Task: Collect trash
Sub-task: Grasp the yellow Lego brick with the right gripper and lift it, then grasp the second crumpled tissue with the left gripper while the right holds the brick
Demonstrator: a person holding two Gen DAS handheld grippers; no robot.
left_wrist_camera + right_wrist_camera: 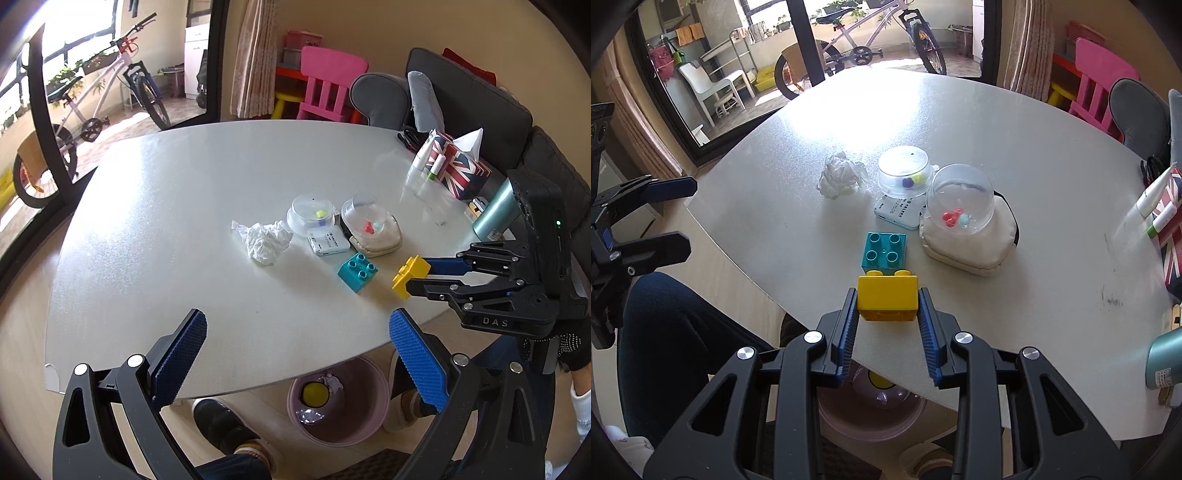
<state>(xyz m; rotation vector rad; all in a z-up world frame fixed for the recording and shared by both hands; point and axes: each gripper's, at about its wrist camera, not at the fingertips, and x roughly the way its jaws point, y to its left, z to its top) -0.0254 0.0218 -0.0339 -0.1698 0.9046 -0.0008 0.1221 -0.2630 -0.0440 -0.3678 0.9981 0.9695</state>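
Right gripper [887,306] — clamped on yellow brick [888,297], over desk [1034,155] edge; bin [338,406] directly below. Left gripper [295,354] — wide open, empty, nearer crumpled tissue [264,242].

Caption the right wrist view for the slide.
Right gripper fingers clamp a yellow plastic toy brick beside the teal brick.

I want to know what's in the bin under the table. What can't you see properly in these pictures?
- Pink bin, left wrist view: the table edge hides its far side.
- Pink bin, right wrist view: the right tool, shut on the yellow brick, covers most of it.
- White device: its print is too small to read.
- Teal bottle: cut off by the picture's edge.
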